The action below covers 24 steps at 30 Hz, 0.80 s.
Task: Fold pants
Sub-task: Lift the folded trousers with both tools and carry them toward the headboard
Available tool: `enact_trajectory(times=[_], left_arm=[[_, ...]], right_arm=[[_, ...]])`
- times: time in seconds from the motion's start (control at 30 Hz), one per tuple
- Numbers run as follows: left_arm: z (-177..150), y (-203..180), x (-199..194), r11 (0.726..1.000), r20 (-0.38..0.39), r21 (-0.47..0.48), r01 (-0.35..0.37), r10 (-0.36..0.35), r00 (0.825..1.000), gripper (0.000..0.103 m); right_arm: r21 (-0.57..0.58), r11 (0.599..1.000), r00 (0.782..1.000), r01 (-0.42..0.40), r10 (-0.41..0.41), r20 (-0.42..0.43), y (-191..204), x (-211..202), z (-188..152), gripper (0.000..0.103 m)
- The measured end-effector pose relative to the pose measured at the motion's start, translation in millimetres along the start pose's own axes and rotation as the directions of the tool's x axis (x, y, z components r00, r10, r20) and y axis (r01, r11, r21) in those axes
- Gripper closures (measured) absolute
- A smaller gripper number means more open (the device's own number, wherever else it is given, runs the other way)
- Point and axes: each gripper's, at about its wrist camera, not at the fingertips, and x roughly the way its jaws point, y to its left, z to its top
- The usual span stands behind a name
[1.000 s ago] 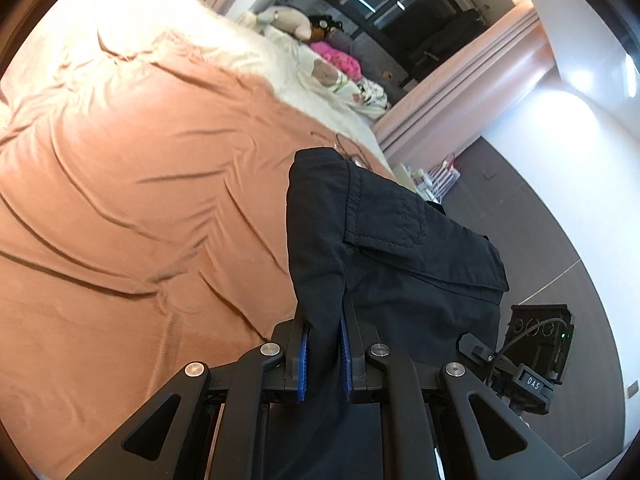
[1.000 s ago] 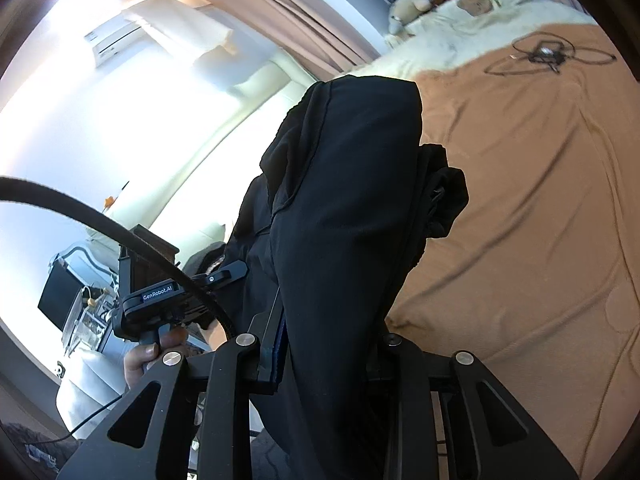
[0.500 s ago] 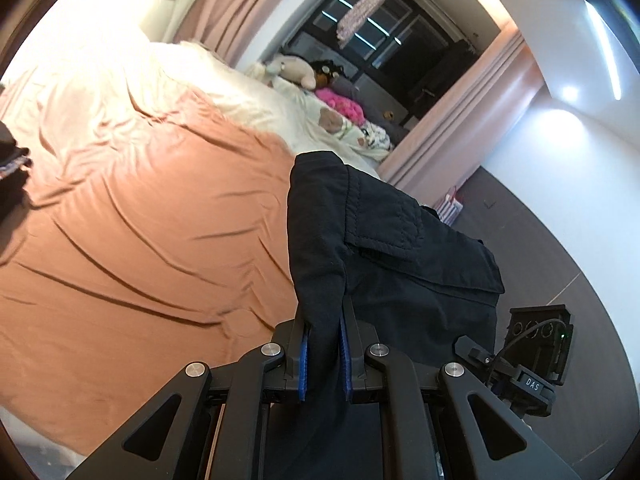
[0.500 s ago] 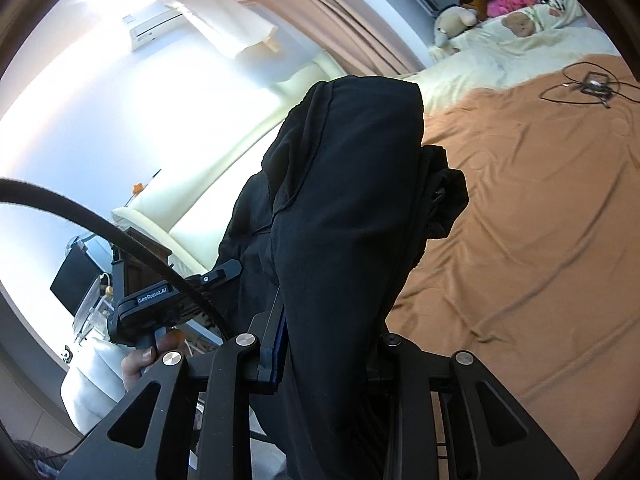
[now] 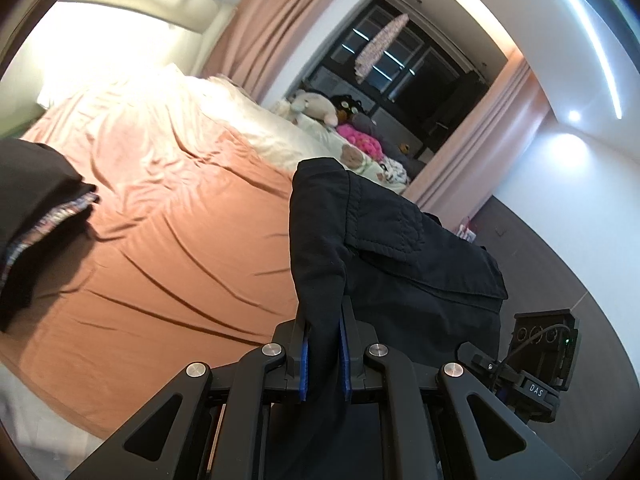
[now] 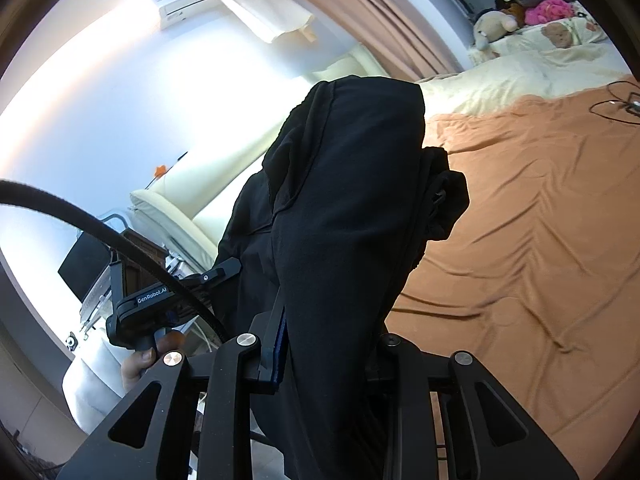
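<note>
Pants (image 5: pixel 384 248): black, off the bed, hanging in the air from both grippers.

Left gripper (image 5: pixel 323 354): clamped on a bunched edge of the fabric between the blue pads (image 5: pixel 303 356); the cloth rises ahead of the fingers and drapes over to its right, pocket flap (image 5: pixel 394 236) facing up.

Right gripper (image 6: pixel 320 354): also clenched on the pants (image 6: pixel 344 216); only its left blue pad (image 6: pixel 280 350) shows, the other is buried in cloth. A thick wad stands up ahead of the fingers and blocks most of that view. The left gripper's body and the person's hand (image 6: pixel 140 360) sit just off to its left, so the two grasp points are close together.

Beyond and below both grippers: orange bedsheet (image 5: pixel 152 248), wrinkled, open room for laying out. Another dark garment (image 5: pixel 36 216) lies at the far left of the left gripper, well apart from the pants. A cable (image 6: pixel 616 102) lies far ahead-right of the right gripper. Farthest out: cream bedding, stuffed toys (image 5: pixel 316 106), curtain.

Step, as judged: carry/positioning phase, no fold made on the bed yet. Next move calls for spreading the grippers apart to tension the held edge, then lowering so the hanging length lands flat on the orange sheet, clear of the dark garment and cable. Keep both grips shut until the cloth is down.
</note>
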Motion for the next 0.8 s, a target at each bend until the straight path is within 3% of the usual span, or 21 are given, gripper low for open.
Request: enact_trajectory(times=[0.47, 0.8], left_arm=[[31, 96, -84, 0.996, 0.093, -0.047, -0.081, 0.085, 0.992, 0.091], [56, 160, -130, 0.987, 0.159, -0.095, -0.129, 0.143, 0.977, 0.091]], right_arm=[[-0.041, 0.996, 0.995, -0.078, 0.076, -0.061, 31, 93, 13, 0.080], [-0.081, 0.990, 0.989, -0.118, 0.110, -0.101, 62, 162, 20, 0.080]])
